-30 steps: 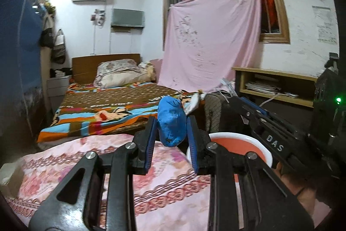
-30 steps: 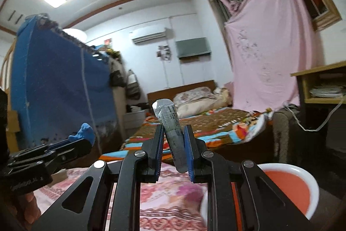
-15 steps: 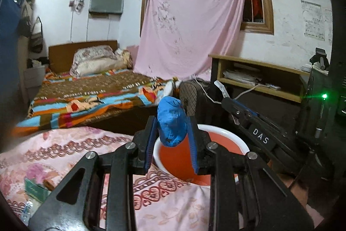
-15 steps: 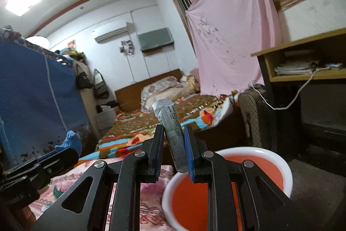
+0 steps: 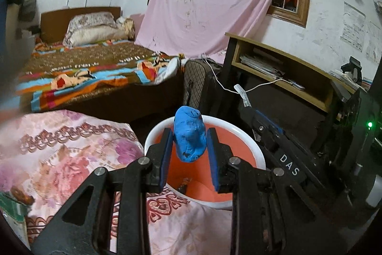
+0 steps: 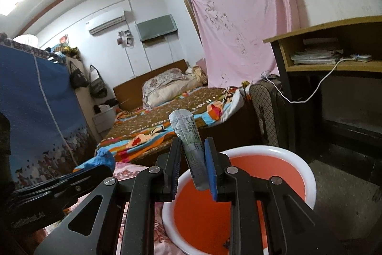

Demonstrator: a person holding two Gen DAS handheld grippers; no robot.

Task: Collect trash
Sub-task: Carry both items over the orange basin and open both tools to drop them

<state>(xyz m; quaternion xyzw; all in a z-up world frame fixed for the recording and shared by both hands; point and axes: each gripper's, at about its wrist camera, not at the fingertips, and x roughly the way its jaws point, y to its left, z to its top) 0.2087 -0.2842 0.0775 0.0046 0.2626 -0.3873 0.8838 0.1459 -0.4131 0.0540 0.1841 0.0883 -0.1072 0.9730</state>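
The bin's [image 5: 259, 154] mouth lies open below. The bench [image 5: 71, 149] touches its left rim — a desk [image 5: 281, 63] stands behind.

A bed [image 5: 90, 73] with a striped, many-coloured blanket [image 6: 172, 133] and a pillow [image 5: 93, 28] stands against the far wall, beside a pink sheet [image 5: 214, 4] hung over the window. A wooden shelf [image 5: 284, 68] holds papers, with a white cable [image 6: 317, 87] trailing down from it. A flowered pink cloth [image 5: 59, 154] covers the near surface.
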